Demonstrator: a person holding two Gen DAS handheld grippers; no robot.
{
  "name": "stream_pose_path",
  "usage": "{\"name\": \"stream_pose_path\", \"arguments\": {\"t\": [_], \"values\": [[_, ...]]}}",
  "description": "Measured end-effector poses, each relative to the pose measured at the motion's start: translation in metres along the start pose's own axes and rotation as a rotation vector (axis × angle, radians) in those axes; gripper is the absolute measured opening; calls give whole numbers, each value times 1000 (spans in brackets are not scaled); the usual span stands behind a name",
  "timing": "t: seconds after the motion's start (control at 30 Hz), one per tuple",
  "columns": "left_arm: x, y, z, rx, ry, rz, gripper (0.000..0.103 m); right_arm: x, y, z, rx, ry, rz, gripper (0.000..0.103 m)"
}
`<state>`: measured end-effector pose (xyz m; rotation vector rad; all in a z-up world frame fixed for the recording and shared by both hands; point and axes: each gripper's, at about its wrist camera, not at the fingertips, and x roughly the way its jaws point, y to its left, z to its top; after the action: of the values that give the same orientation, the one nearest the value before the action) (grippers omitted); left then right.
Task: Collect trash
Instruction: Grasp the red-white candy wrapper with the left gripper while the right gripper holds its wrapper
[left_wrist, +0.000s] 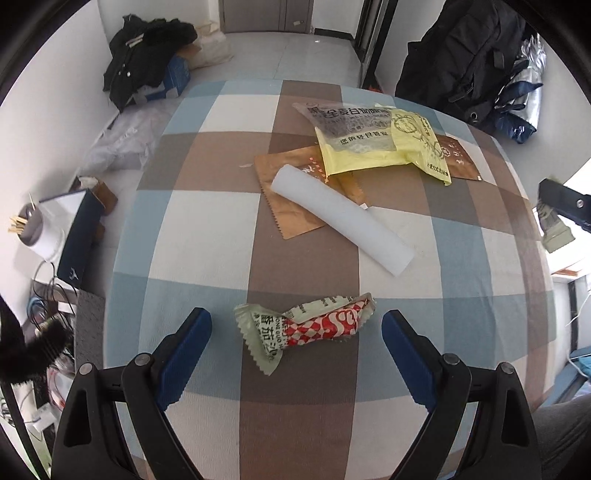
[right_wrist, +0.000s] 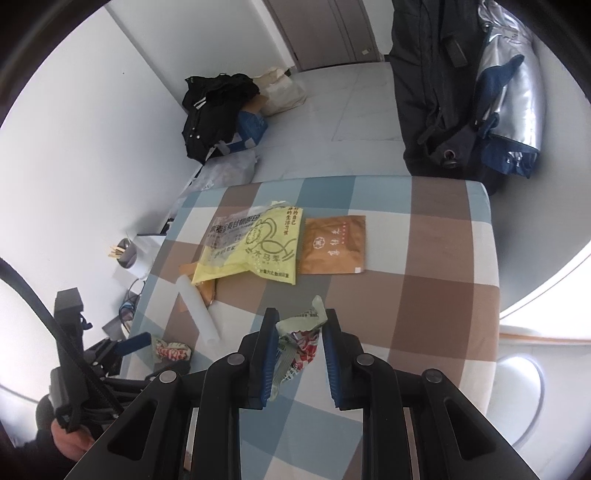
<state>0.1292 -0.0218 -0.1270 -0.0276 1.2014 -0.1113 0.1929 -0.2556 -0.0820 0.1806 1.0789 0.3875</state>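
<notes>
Left wrist view: left gripper (left_wrist: 296, 334) released, jaws spread wide, pointing down at checked tablecloth (left_wrist: 207, 206) on the table. Crumpled red-and-green wrapper (left_wrist: 303, 328) lies flat on the cloth between the two blue pads, touching neither. Farther back: white foam roll (left_wrist: 341, 219) lying diagonally across a brown sachet (left_wrist: 291, 206), yellow bag (left_wrist: 376, 142) overlapping that sachet's far edge, second brown sachet (left_wrist: 456, 157) poking out from under the yellow bag on the right. At the right edge, right gripper (left_wrist: 561, 206) partly in view with a pale green wrapper hanging from it. Dark clothes pile (left_wrist: 147, 51) on the floor by the wall, black bag (left_wrist: 461, 55) at top right.

Right wrist view: right gripper (right_wrist: 299, 332) clenched on a second crumpled wrapper (right_wrist: 299, 336), green-and-red, pinched between the blue pads and lifted off the table; one green end sticks up above the fingertips, the other end hangs down beside the left pad. Yellow bag (right_wrist: 255, 247) and brown sachet (right_wrist: 334, 245) lie side by side on the checked tablecloth (right_wrist: 436, 288) beyond. White foam roll (right_wrist: 195, 310) at left, just beside the yellow bag's near corner. Left gripper (right_wrist: 140, 341) at lower left, beside the red-and-green wrapper (right_wrist: 171, 349) still on the cloth. Person's hand (right_wrist: 70, 443) at bottom left corner holds that gripper's handle.
</notes>
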Motion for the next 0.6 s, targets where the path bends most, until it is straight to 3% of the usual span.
{"name": "stream_pose_path", "arguments": {"t": [0.17, 0.37, 0.6], "values": [[2, -8, -1, 52, -11, 76, 87, -7, -6, -1, 14, -14, 5, 23], [-2, -14, -2, 80, -38, 62, 71, -11, -12, -4, 23, -12, 2, 23], [-4, -22, -3, 106, -41, 72, 61, -18, -19, -7, 44, -22, 0, 23]]}}
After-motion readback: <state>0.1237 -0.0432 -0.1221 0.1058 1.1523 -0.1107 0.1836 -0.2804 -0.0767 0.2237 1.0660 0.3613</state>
